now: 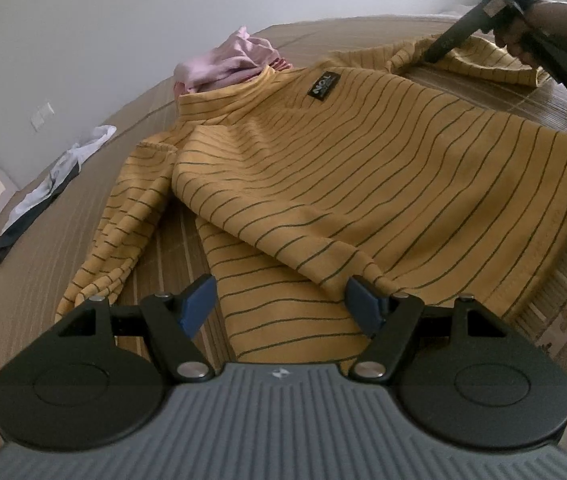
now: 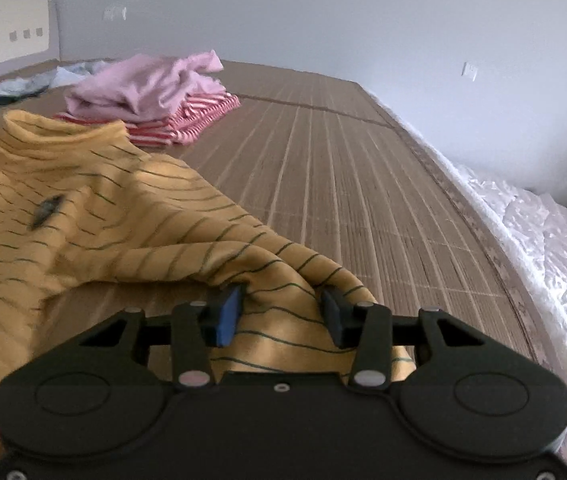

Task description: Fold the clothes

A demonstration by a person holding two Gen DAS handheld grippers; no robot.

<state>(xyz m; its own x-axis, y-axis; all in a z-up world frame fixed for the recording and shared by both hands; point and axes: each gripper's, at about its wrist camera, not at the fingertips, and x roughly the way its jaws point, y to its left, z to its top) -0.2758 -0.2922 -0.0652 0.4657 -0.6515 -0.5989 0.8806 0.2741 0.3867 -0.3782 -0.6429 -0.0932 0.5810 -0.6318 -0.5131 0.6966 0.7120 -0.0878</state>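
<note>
my left gripper [image 1: 283, 308] hangs low over the bottom of the yellow striped sweater [image 1: 363, 184], fingers spread wide apart with cloth lying between them but not pinched. a folded corner of the hem sits right against my right-hand pad [image 1: 365, 306]. ahead of it the body of the sweater spreads flat on the woven mat [image 1: 171, 256], collar farthest from me, a small black label [image 1: 322, 87] just below the collar. one sleeve trails off to my left beside the fingers.

my right gripper [image 2: 281, 314] sits on the other sleeve [image 2: 283, 280], which bunches up between its fingers; they stand apart too, the fabric draped loosely across the gap, and i can't tell if either pad really grips it. the left camera shows that tool far ahead and to the right, a hand [image 1: 555, 28] around its handle, tip down on the sleeve.

beyond the collar lies a pink garment [image 2: 143, 84] piled on a folded red-and-white striped one [image 2: 199, 114]. far to the left lies a white and dark garment [image 1: 51, 184].
</note>
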